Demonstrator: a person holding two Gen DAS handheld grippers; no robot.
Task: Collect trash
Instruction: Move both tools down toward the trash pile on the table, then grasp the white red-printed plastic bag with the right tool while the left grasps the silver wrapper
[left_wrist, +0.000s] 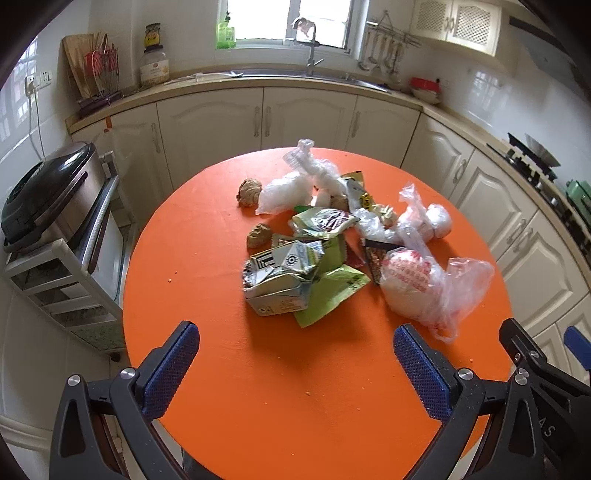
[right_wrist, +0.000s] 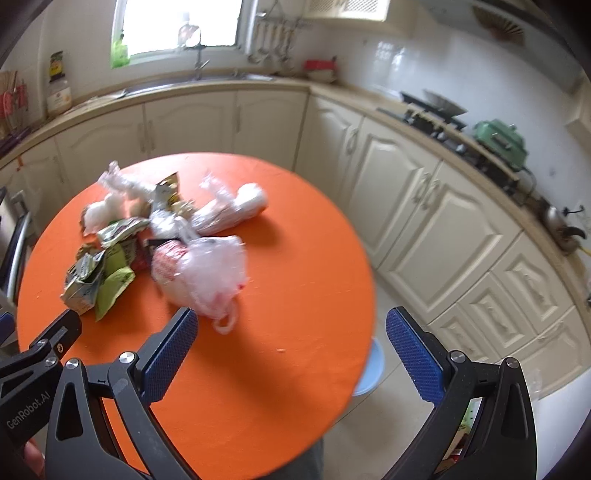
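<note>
A heap of trash sits on the round orange tabletop (left_wrist: 229, 387), spread from its centre toward 2 o'clock in the left wrist view. Nearest is a crushed drink carton (left_wrist: 279, 282), grey-green with torn foil showing, its long axis running from 8 to 2 o'clock. A green wrapper (left_wrist: 332, 291) lies partly beneath it. At 3 o'clock of the carton rests a clear plastic bag (left_wrist: 424, 288) with red print, knotted handles trailing toward 5 o'clock. Further back lie more crumpled clear bags (left_wrist: 284, 186), a printed snack packet (left_wrist: 323, 221) and two brown lumps (left_wrist: 258, 236). The print on the packets is unreadable.

The left tool (left_wrist: 295, 354) hovers spread wide and empty over bare tabletop. The right tool (right_wrist: 291, 338) is likewise wide apart, empty, and its view is motion-blurred.
</note>
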